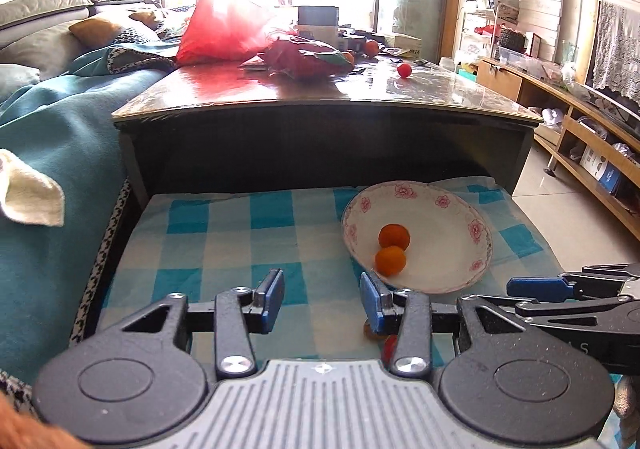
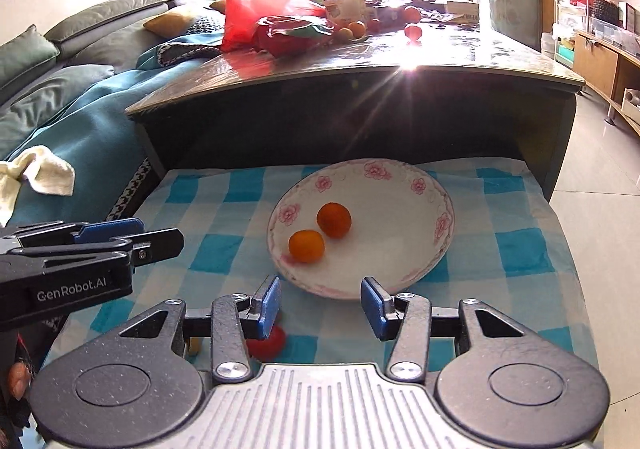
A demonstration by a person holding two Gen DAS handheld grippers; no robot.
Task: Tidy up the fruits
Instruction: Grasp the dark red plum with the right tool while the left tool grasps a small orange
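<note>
Two near, downward wrist views (shared plate [image 1: 416, 205])

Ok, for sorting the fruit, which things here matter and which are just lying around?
Job:
- two oranges
- flowered plate they lie in
- red fruit on the checked cloth
- red fruit on the table

Lying about:
- red plastic bag
- white towel
- sofa cushions
</note>
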